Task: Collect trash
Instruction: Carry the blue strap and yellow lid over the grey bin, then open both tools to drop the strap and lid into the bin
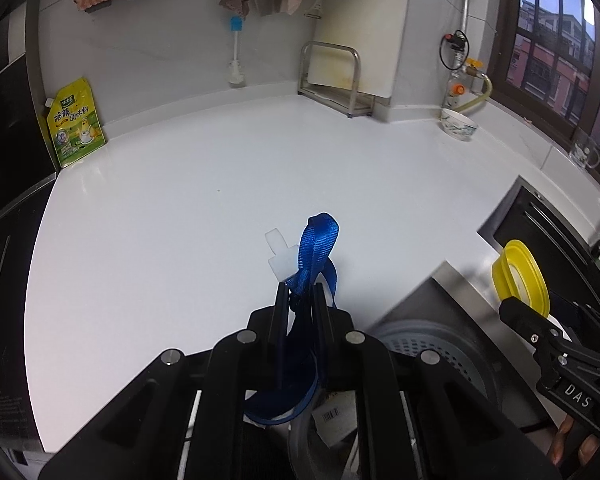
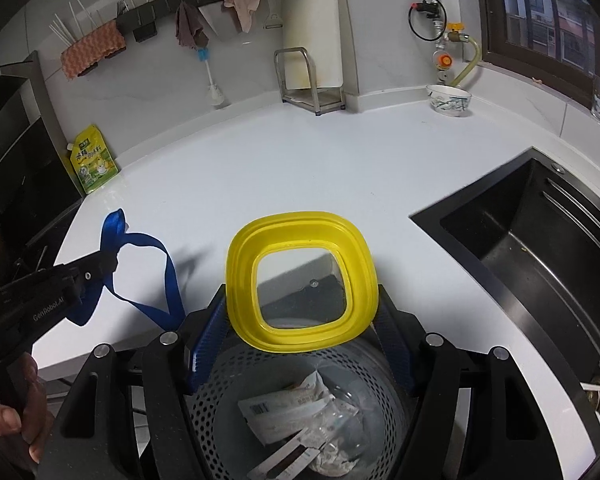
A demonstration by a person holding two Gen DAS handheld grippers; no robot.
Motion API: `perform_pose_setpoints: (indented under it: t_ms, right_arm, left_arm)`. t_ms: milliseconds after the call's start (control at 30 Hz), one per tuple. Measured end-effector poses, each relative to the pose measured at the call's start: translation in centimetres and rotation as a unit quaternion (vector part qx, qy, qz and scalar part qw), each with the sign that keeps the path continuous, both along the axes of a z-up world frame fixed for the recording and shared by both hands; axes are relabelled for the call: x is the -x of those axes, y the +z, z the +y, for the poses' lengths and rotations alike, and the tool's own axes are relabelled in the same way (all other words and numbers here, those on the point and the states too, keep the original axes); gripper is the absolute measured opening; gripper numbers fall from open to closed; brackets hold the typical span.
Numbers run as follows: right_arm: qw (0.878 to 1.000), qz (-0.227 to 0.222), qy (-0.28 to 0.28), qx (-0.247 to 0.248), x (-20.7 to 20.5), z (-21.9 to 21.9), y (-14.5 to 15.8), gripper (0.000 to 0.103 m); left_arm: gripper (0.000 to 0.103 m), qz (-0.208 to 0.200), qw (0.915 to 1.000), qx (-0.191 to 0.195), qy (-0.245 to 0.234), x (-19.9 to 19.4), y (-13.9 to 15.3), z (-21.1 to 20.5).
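A white kitchen counter [image 2: 300, 168] fills both views, w/ a tiled wall behind, a window at 1–2 o'clock and a dark sink [image 2: 540, 240] at 3 o'clock in the right wrist view. At the back, a yellow-green pouch [image 1: 76, 124] is leaned against the wall at 10 o'clock, a metal rack [image 1: 332, 76] is seen at 12, and a patterned bowl [image 1: 459, 124] at 1 o'clock. The left gripper [image 1: 300, 292] is pinched nearly together on a blue strap [image 1: 316, 248] – the strap's loop sticks up past the fingertips, a small white plastic tab [image 1: 280, 256] beside it, and the rest hangs down under the fingers. The right gripper [image 2: 302, 320] is spread wide and clamped on a yellow square lid [image 2: 300, 276] w/ a clear centre, held by its two sides between the blue pads [image 2: 206, 344]. Below the lid, at 6 o'clock, a grey perforated bin [image 2: 220, 392] is seen off the counter edge, w/ wrappers and crumpled plastic [image 2: 296, 420] inside. A hand [image 2: 16, 412] is visible on the left gripper's handle at 8 o'clock in the right wrist view.
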State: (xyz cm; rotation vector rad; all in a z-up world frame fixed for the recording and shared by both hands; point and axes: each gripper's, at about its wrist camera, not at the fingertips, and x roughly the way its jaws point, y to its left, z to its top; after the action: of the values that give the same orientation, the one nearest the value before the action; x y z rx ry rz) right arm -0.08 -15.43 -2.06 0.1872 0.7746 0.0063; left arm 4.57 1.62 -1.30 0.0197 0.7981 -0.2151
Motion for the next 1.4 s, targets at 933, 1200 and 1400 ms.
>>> perform_pose_setpoints:
  t_ms: [933,1200,1400]
  right_arm:
    - [0.999,0.032,-0.017,-0.009,12.7,-1.3,-5.6,0.067]
    - [0.998,0.048,-0.021,-0.021,11.6,-2.0,-8.2,0.067]
    - [0.998,0.061,-0.014,-0.026,10.9,-1.7,-9.3,0.067]
  left_arm:
    - [0.012,0.060,0.9933,-0.047,-0.087,9.0,-7.2,-6.3]
    - [0.013,0.084,0.9917,-0.053,-0.081,8.2,-9.1,-6.1]
    - [0.013,0.102,0.9904,-0.051,-0.078,7.4,-10.1,-5.9]
